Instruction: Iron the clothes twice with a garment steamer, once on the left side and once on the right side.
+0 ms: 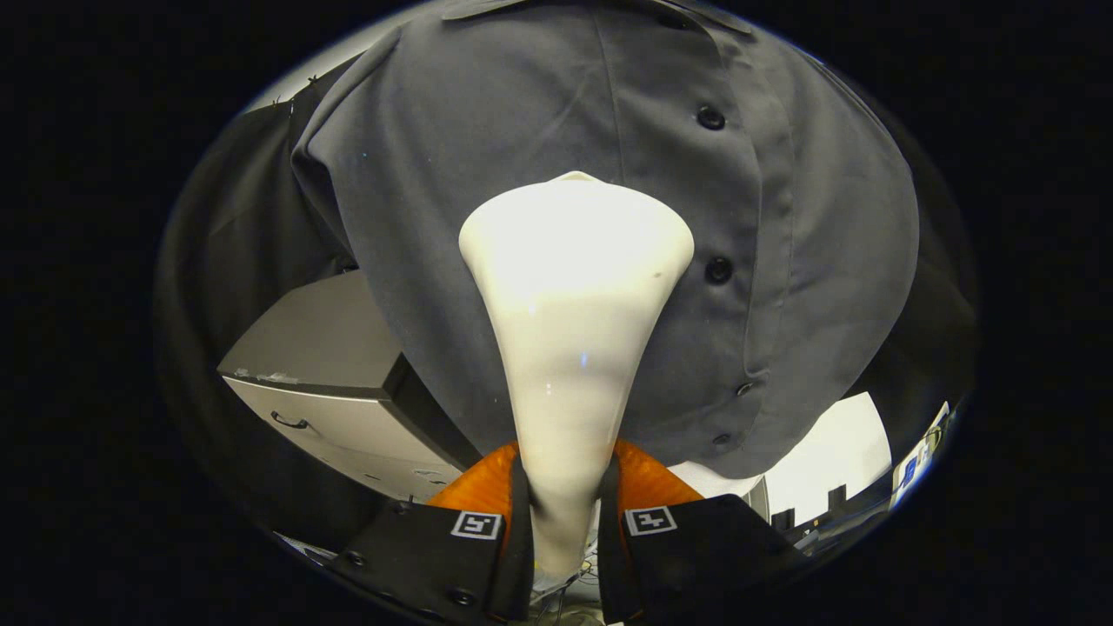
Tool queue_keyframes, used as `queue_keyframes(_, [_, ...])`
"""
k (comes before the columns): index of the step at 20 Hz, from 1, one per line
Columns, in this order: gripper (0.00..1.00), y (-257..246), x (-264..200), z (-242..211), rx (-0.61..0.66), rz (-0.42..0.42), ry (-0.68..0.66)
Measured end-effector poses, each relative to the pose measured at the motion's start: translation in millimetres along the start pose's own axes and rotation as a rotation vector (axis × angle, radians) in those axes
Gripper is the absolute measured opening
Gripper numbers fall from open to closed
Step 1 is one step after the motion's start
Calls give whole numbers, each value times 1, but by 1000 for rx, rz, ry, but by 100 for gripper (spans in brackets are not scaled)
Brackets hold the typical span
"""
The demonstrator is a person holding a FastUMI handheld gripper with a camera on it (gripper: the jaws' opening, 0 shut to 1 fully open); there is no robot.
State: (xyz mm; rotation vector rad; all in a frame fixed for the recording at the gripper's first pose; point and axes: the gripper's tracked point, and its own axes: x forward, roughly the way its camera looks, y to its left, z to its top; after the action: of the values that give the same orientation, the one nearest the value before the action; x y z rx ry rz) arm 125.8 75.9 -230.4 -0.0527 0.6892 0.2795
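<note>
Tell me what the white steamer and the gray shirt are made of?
The steamer, clamped between the gripper fingers, looks like smooth glossy plastic: light glares off its wide head. The shirt just beyond it looks like thin woven cloth, matte, with soft creases. Its dark buttons are probably plastic, judging by their slight shine.

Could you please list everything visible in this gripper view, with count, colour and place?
shirt: one, grey, hanging just beyond the steamer head.
buttons: at least four, dark, down the shirt's placket, beside the steamer head.
garment steamer: one, white, handle between the fingers, wide head against the shirt.
cabinet: one, grey with a dark handle, beside and below the shirt.
tool: one, both fingers pressed on the steamer's handle.
</note>
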Motion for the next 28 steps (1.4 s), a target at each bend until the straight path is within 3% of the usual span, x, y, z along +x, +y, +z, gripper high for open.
queue_keyframes(28, [38,-24,47,-135,43,-28,253])
